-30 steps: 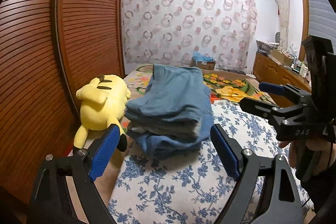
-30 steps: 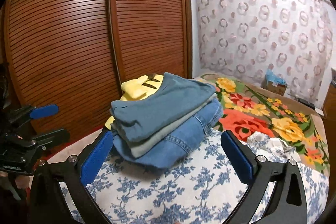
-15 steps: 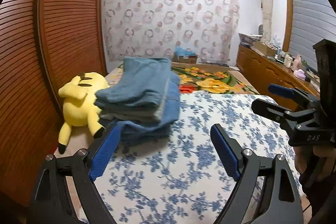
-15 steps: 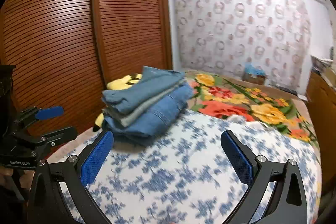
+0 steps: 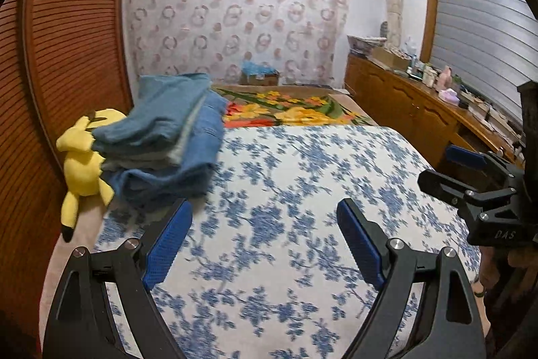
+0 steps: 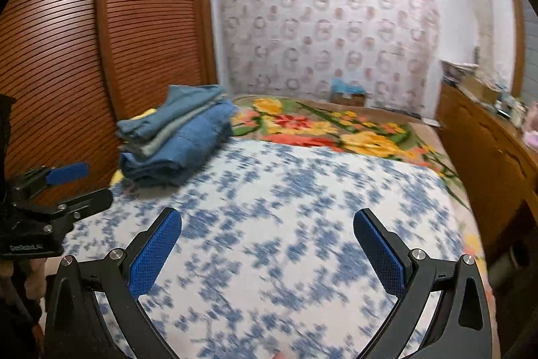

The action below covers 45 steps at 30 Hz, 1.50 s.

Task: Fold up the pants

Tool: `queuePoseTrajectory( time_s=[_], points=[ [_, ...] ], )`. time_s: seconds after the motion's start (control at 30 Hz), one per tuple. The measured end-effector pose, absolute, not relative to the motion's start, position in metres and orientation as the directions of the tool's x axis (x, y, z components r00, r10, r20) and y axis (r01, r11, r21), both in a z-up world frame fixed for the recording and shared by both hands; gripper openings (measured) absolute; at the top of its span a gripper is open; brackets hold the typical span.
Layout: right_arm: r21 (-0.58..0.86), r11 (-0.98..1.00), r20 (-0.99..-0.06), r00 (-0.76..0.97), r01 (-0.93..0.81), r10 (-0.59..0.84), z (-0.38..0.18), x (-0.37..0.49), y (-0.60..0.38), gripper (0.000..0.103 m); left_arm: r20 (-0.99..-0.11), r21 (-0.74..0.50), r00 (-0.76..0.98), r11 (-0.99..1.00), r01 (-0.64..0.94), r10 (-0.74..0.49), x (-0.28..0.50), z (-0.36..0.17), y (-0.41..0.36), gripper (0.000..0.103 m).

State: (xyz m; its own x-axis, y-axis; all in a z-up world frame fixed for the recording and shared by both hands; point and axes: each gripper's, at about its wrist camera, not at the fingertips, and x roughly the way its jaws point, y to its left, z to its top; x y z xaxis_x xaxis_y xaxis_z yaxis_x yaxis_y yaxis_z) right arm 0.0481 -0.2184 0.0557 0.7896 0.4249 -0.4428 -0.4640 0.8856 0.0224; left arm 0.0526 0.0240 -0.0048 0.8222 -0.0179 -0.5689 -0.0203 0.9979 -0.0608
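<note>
Both the left hand-held gripper [image 5: 264, 236] and right hand-held gripper [image 6: 267, 246] hang released and empty above the bed [image 5: 302, 177]. The folded pants [image 5: 168, 137] sit stacked at its far-left edge, beside a yellow plush toy [image 5: 80, 164]; avoid nudging the stack.

Dim, even indoor light; motion-blurred floral bedspread [image 6: 285, 190]; strong fisheye bending and dark vignetted corners.
</note>
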Motion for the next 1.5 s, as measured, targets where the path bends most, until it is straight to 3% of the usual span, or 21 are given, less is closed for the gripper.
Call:
queuePoseTrajectory(
  time_s=[0.4, 0.83, 1.5],
  points=[
    [0.044, 0.935, -0.441, 0.833, -0.352, 0.335, 0.055, 0.03, -0.258, 0.102, -0.575, -0.051, 0.815, 0.997, 0.052, -0.072, 0.059, -0.003, -0.015, 0.088],
    [0.057, 0.942, -0.35, 0.877, -0.332, 0.33, 0.085, -0.003, -0.27, 0.102, -0.499, -0.029, 0.863, 0.997, 0.068, -0.073, 0.046, 0.041, -0.03, 0.088],
    [0.052, 0.944, -0.265, 0.907, -0.325, 0.327, 0.079, -0.026, -0.274, 0.102, -0.416, -0.024, 0.907, 0.998, 0.053, -0.058, 0.016, 0.075, -0.022, 0.088]
  ],
)
